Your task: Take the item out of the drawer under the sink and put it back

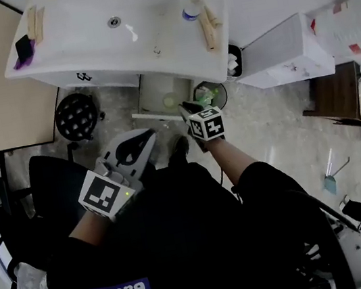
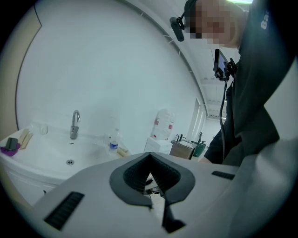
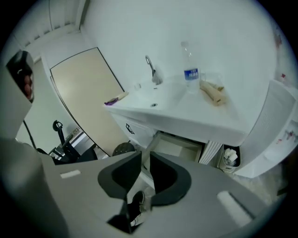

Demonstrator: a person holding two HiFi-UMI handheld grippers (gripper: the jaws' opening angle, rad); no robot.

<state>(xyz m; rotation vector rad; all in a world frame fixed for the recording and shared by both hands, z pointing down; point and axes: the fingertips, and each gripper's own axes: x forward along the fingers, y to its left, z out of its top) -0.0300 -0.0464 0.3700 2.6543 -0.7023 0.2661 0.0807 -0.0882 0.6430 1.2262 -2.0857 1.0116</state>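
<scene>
Under the white washbasin cabinet (image 1: 79, 27), the shallow white drawer (image 1: 155, 116) stands pulled open. The right gripper (image 3: 145, 162) hovers near its front with dark jaws closing on nothing, and the left gripper (image 2: 150, 162) hangs lower, jaws together and empty. A small pale round item (image 1: 169, 99), too blurred to identify, lies in the drawer; it looks light and probably rigid, best pinched across its sides.

Right tongs (image 1: 187, 110) partly cover the open drawer (image 1: 159, 96).

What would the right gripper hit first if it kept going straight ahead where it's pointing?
Most likely the near edge of the open drawer under the sink: it shows between the closing jaws of the right gripper. How near is unclear.
</scene>
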